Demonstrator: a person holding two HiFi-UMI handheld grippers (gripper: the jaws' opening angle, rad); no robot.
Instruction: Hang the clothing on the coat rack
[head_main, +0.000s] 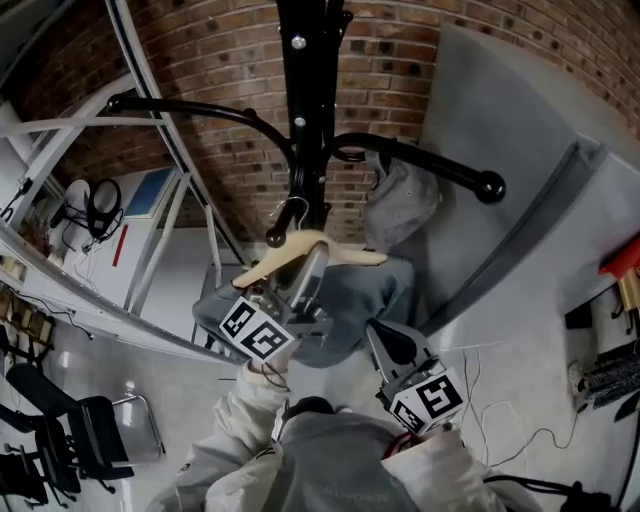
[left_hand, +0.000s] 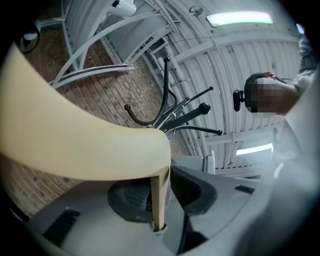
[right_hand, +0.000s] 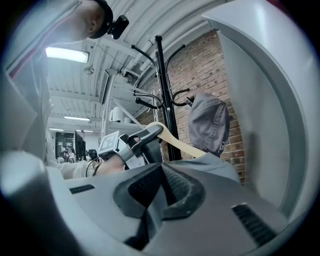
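A pale wooden hanger (head_main: 335, 252) with a metal hook (head_main: 291, 213) carries a blue-grey garment (head_main: 362, 298) just below the black coat rack (head_main: 298, 90). The hook hangs beside the pole, near a curved arm's knob. My left gripper (head_main: 314, 262) is shut on the hanger from below; in the left gripper view the cream hanger (left_hand: 75, 135) fills the left side and a thin part of it sits pinched between the jaws. My right gripper (head_main: 380, 338) hovers below the garment's right side, shut and empty. In the right gripper view the hanger (right_hand: 175, 141) and garment (right_hand: 215, 162) lie ahead.
A grey cap (head_main: 402, 196) hangs on a rack arm to the right; it also shows in the right gripper view as the cap (right_hand: 209, 124). A brick wall (head_main: 220, 70) stands behind, a grey panel (head_main: 500, 120) at right, white metal framing (head_main: 150, 120) at left, black chairs (head_main: 60, 430) low left.
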